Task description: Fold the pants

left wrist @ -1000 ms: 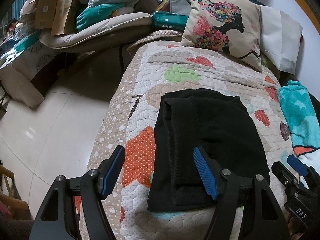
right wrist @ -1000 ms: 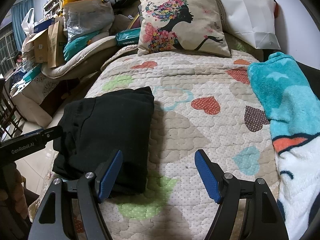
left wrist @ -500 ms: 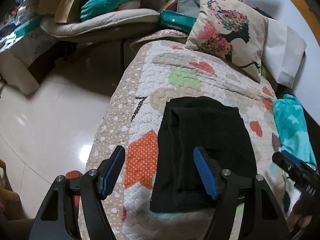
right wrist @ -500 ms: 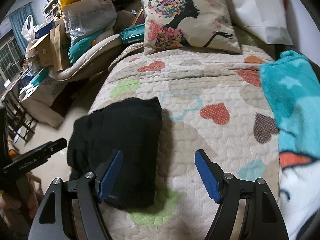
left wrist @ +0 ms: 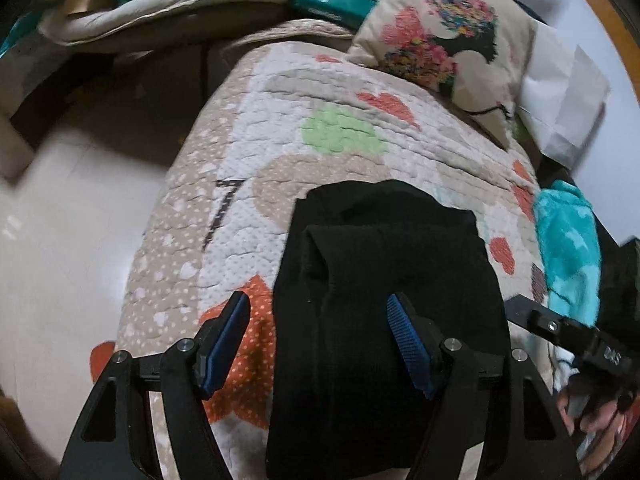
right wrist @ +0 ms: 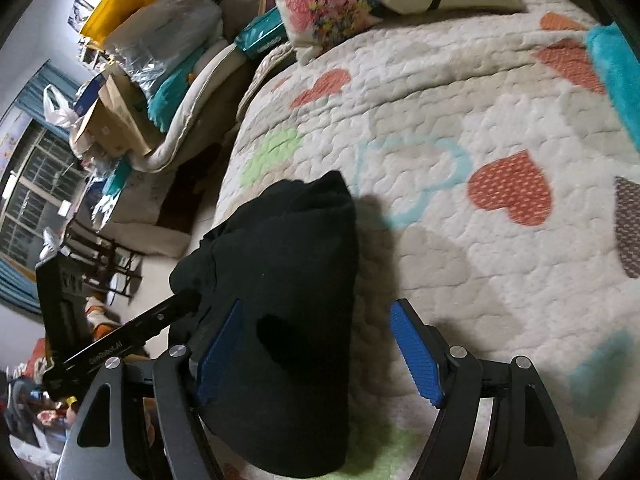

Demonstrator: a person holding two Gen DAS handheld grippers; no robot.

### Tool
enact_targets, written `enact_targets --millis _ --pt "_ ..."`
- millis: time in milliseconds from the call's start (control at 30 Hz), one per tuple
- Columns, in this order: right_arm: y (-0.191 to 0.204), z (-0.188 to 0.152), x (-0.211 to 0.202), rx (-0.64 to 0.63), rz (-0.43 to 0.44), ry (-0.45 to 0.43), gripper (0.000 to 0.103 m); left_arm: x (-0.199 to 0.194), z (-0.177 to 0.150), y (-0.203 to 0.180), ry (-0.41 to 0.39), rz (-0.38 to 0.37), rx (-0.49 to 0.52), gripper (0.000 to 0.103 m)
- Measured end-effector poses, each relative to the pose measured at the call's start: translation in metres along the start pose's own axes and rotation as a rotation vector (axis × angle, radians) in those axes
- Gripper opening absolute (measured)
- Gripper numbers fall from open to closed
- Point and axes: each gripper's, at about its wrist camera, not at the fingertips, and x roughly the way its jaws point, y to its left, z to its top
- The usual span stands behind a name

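While the black pants [left wrist: 384, 300] sit folded into a chunky rectangle near the edge of the heart-print quilt [left wrist: 248, 208], both sets of tongs hang over them with nothing pinched. Left gripper [left wrist: 320, 344] has its jaws spread across the pants' left edge, right gripper [right wrist: 316, 356] spread over their right edge, pads not pressing as far as I can see. Floral pillow [left wrist: 444, 40] sits further up the bed, teal blanket [left wrist: 568, 248] off to the side.

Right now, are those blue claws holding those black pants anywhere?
No. Both the left gripper and right gripper stand open over the folded black pants, gripping nothing.
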Motion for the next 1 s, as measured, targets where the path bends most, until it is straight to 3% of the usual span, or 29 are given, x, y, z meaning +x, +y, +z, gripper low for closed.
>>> enact_targets --millis 267,400,467,533,600,800,1000 --pt "-0.004 0.003 0.028 0.053 0.085 0.03 0.08 0.026 -0.002 0.013 0.08 -0.172 -0.071 0.083" --pt "-0.006 0.003 0.042 0.089 0.127 0.04 0.08 0.034 -0.003 0.004 0.051 -0.177 -0.041 0.09" --pt "-0.006 0.005 0.044 0.098 0.142 0.035 0.076 0.034 -0.001 0.002 0.052 -0.204 -0.049 0.081" --pt "-0.005 0.006 0.043 0.089 0.155 0.039 0.062 0.035 0.003 0.003 0.074 -0.256 -0.079 0.057" --pt "-0.006 0.006 0.039 0.092 0.166 0.037 0.057 0.034 0.005 0.005 0.077 -0.283 -0.105 0.05" --pt "0.007 0.01 0.031 0.041 0.15 0.015 0.045 0.027 0.013 -0.006 0.052 -0.274 -0.082 0.045" --pt "0.015 0.03 0.016 -0.005 0.102 -0.033 0.043 0.027 0.038 -0.021 0.025 -0.305 -0.074 0.043"
